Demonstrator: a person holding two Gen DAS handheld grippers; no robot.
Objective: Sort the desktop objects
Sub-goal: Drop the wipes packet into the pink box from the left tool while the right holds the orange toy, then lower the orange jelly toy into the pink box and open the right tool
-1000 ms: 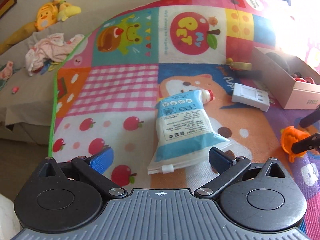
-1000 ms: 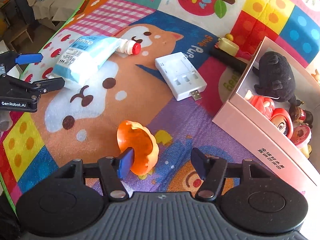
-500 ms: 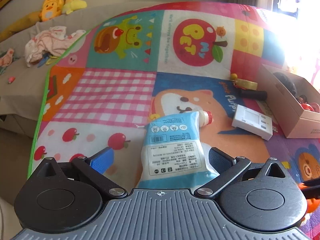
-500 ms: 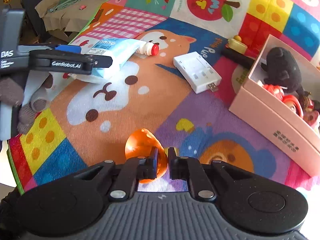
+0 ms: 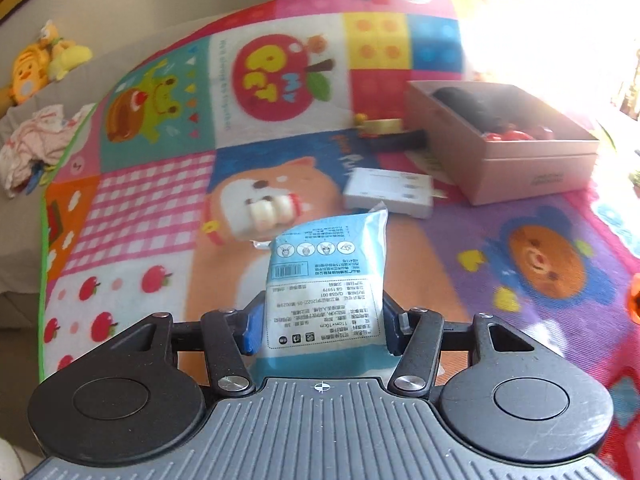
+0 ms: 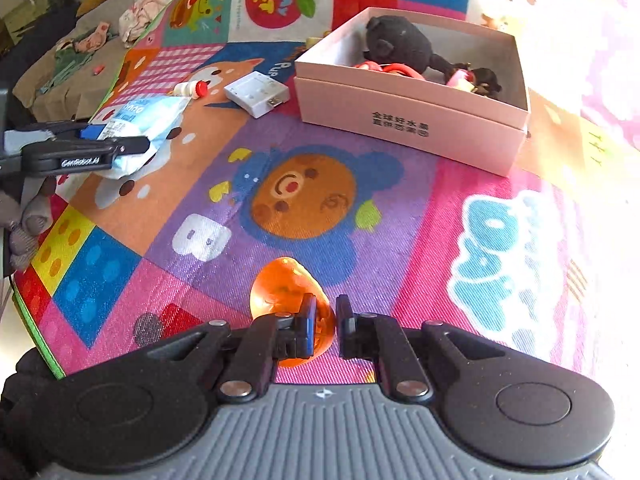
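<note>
Left wrist view: the left gripper (image 5: 322,326) has just been closing, its jaws now clamped on the blue pouch's (image 5: 326,280) bottom end, near the play mat's (image 5: 152,200) near edge, for carrying.

Right wrist view: the right gripper (image 6: 322,326) pinches the orange toy (image 6: 290,292), with the pink box (image 6: 408,120) toward the far edge as the likely destination.

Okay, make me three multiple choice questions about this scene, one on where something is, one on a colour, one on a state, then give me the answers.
1. Where is the black plush?
A. in the pink box
B. on the mat
C. between gripper fingers

2. What colour is the pouch's cap?
A. green
B. red
C. black

3. What is the right gripper doing?
A. standing open over the charger
B. shut on nothing
C. shut on the orange piece

Answers: A, the plush lies inside the box walls; B, the cap shows red by the white neck; C, the pads clamp the orange piece's edge.
</note>
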